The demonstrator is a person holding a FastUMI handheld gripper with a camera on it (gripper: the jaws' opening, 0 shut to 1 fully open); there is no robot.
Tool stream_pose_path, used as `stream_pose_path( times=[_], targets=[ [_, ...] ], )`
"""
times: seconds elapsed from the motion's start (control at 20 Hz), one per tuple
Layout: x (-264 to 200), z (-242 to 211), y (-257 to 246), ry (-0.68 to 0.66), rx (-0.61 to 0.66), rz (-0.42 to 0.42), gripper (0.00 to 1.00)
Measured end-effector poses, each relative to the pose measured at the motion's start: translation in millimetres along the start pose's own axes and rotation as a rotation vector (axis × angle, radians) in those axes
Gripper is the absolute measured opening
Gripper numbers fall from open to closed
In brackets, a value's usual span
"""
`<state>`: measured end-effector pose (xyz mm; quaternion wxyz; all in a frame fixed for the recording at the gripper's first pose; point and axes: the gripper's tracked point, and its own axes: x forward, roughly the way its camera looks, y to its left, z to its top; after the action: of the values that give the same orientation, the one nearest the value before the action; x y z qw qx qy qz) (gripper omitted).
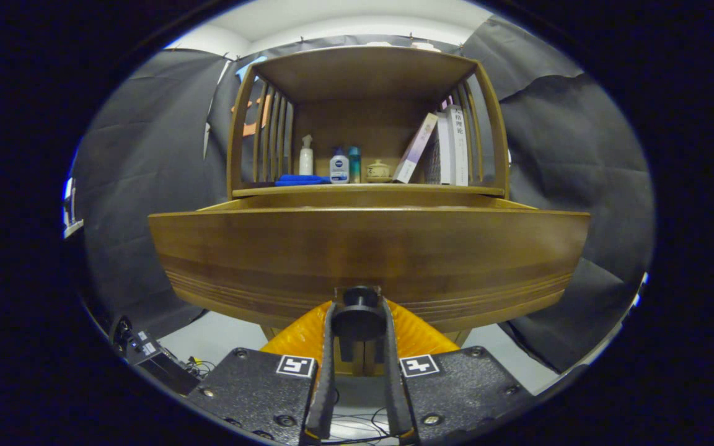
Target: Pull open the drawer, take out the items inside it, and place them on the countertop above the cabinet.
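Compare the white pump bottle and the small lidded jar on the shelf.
The white pump bottle is tall, slim and white; the lidded jar is squat, rounded and beige. The bottle stands left of the blue-labelled bottle, the jar right of it. Both stand upright on the shelf.

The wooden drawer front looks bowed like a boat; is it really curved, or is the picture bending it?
In the gripper view the fisheye lens bows the brown wooden drawer front; the gripper, its fingers closed on the round black knob, looks sharp, and soft sheen lies across the wood.
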<state>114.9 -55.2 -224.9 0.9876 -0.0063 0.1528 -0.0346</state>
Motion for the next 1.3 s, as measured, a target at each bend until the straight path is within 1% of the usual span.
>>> stream_pose_path(
  times=[0.25, 0.45, 0.6, 0.65, 0.7, 0.85, 0.95, 1.0, 1.1, 1.3],
  targets=[
    [-16.6, -7.2, 0.2, 0.026, 0.001, 0.011, 0.37],
    [-21.9, -9.8, 2.4, 0.045, -0.041, 0.017, 0.37],
    [-26.4, -11.1, 0.9, 0.093, -0.053, 0.019, 0.38],
    [-32.0, -8.5, -2.0, 0.098, -0.08, 0.011, 0.45],
    [-38.1, -3.0, 0.4, 0.096, -0.113, 0.015, 0.49],
    [-57.7, 23.5, 15.2, 0.066, -0.18, 0.061, 0.7],
    [-67.4, 50.4, 28.7, 0.037, -0.175, 0.102, 0.84],
    [-69.7, 64.2, 36.5, 0.027, -0.165, 0.126, 0.88],
    [-65.2, 85.9, 45.2, 0.031, -0.141, 0.17, 0.99],
    [-41.9, 123.3, 39.9, 0.08, -0.1, 0.181, 1.0]
  ],
)
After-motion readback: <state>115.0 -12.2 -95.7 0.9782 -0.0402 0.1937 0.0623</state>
